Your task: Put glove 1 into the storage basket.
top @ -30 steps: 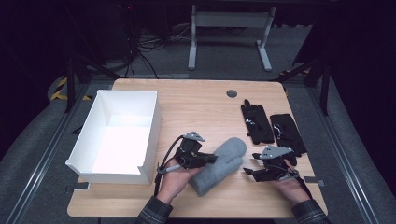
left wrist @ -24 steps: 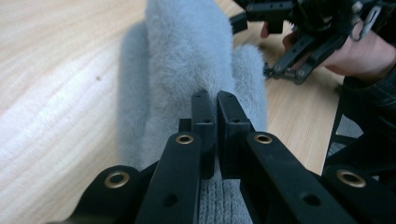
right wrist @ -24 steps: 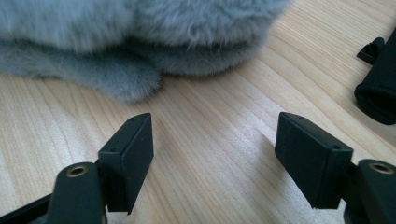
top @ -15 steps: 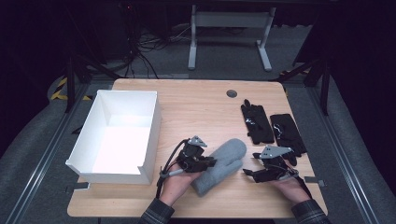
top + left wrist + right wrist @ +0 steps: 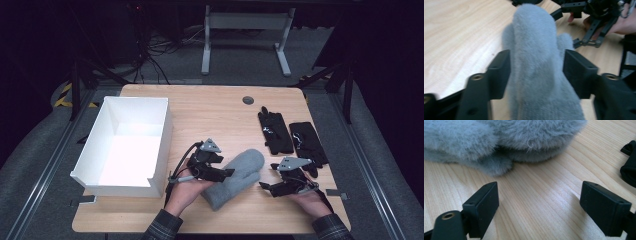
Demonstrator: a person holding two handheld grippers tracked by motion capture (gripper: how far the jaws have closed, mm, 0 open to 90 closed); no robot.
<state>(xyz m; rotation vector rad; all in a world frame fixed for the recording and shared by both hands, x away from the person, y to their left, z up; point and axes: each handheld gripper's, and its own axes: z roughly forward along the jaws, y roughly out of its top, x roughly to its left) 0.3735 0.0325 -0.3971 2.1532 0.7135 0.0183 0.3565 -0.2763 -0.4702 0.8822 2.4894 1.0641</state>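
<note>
Just spread, the left claw [image 5: 536, 72] straddles the grey mitten [image 5: 537, 62]; pads barely touching.

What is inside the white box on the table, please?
The white box shows only its bare white floor and inner walls. Its near wall hides a strip of the floor just behind it, so that strip cannot be checked.

Plaid sleeves [image 5: 165, 229]; black grippers with grey three-cornered plates.
</note>
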